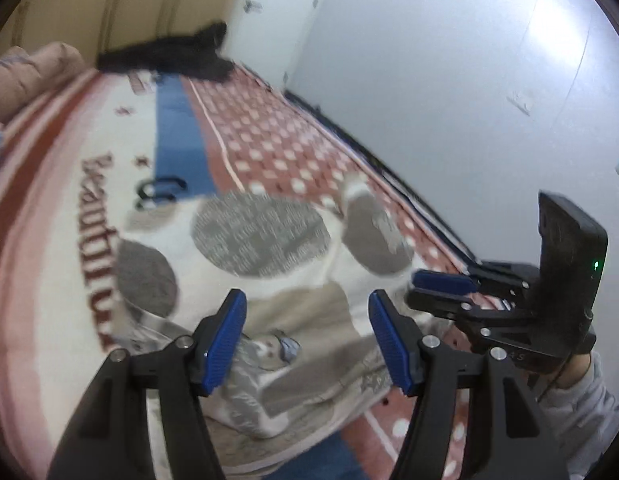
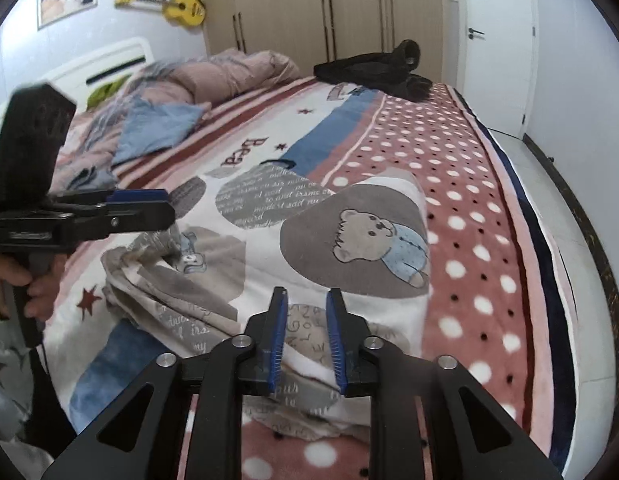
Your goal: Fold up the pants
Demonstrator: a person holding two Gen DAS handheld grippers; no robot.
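The pants (image 2: 309, 248) are white with grey patches, script print and a teddy bear. They lie spread on the bed, bunched and creased at the near left end. They also show in the left wrist view (image 1: 265, 264). My left gripper (image 1: 307, 340) is open and empty, hovering above the bunched waist end; it appears in the right wrist view (image 2: 149, 204) at the left. My right gripper (image 2: 306, 336) is open with a narrow gap, just above the pants' near edge, holding nothing; it shows in the left wrist view (image 1: 437, 286) at the right.
The bed is covered by a pink, blue and white blanket (image 2: 461, 208) with polka dots. A black garment (image 2: 377, 72) lies at the far end, and pink bedding and a blue pillow (image 2: 157, 128) lie at the left. A wall (image 1: 449, 80) and floor (image 2: 557, 200) run along the bed's right side.
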